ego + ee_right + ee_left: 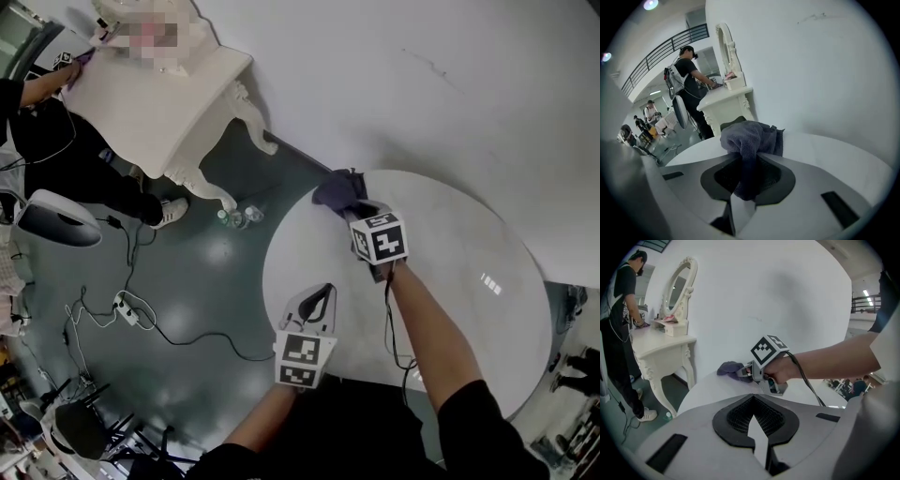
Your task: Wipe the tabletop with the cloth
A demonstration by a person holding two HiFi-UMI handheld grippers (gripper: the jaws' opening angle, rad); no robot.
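Observation:
A round white tabletop (450, 300) fills the right half of the head view. My right gripper (354, 212) is shut on a dark purple-grey cloth (339, 191), which rests on the table's far left edge near the wall. In the right gripper view the cloth (751, 140) bunches up between the jaws and hangs into them. From the left gripper view the cloth (731, 368) shows ahead of the right gripper (746, 373). My left gripper (315, 305) hovers over the near left rim of the table, jaws shut, holding nothing.
A white dressing table (173, 108) with an oval mirror (677, 284) stands to the left, and a person (618, 329) in black works at it. Cables and a power strip (127, 311) lie on the dark floor. A white wall (450, 84) runs just behind the round table.

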